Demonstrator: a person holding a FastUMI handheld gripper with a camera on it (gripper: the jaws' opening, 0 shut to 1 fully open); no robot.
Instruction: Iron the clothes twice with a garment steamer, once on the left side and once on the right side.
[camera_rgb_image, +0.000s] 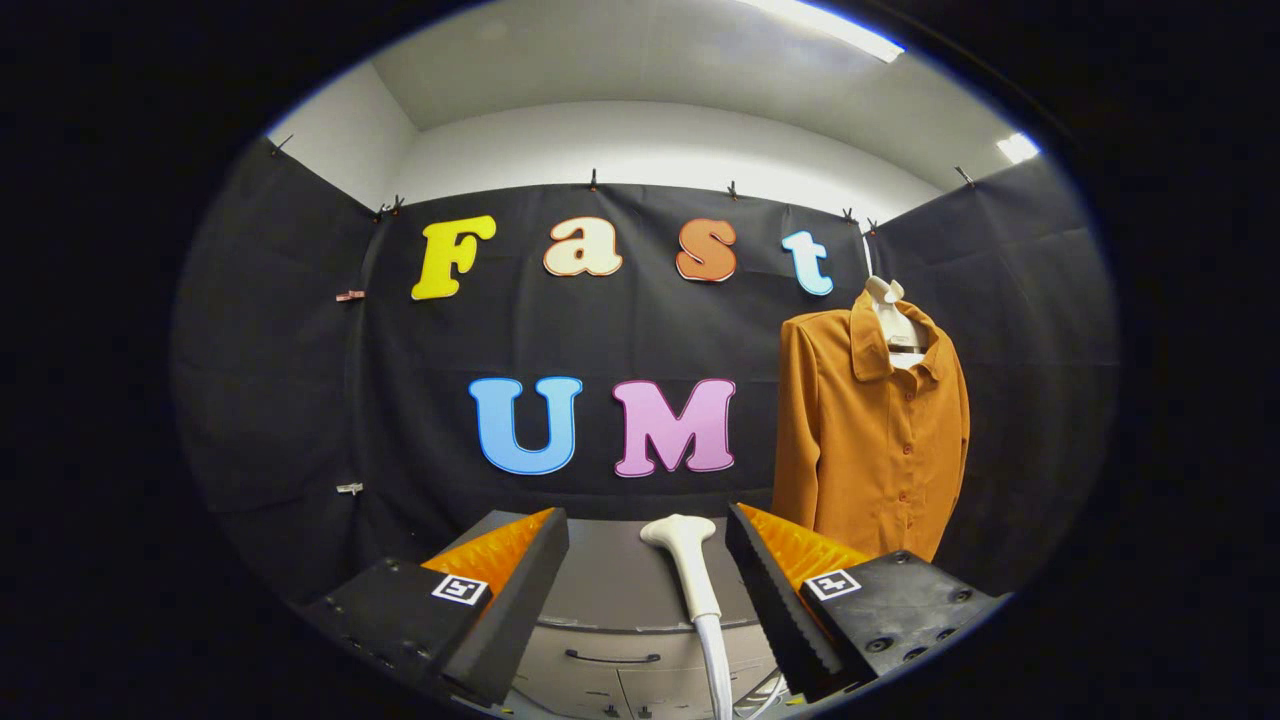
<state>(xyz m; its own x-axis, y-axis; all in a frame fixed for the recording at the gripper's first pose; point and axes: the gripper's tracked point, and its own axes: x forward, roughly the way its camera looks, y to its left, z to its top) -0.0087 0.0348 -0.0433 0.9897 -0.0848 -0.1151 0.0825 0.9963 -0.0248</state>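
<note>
The gripper (647, 590) is seen at the bottom of the gripper view with its two fingers spread wide apart, and nothing is held or touched by either of them. A square black-and-white marker (460, 589) is carried on the left finger's block, and a matching one is carried on the right. In the gap between the fingers, nearer the right one, the steamer (688, 560) is seen standing upright, apart from both fingers; its broad white head is turned upward, and its handle runs down into a pale hose (716, 670) that drops out of sight below. The steamer is set at the front of a grey cabinet (610, 580), whose flat top lies just ahead of the fingertips; a drawer front with a dark handle (612, 658) is seen under that top. Beyond the right finger, the shirt (870, 430) is hung on a white hanger (893, 310) against the black cloth wall (300, 400). It is an orange-brown buttoned shirt with a collar, facing the camera, its front closed and its sleeves hanging straight down at the sides; its hem is partly hidden behind the right finger. The steamer and the shirt are well apart. Above the cloth, a pale wall and a ceiling with lit lamps (820, 25) are seen
</note>
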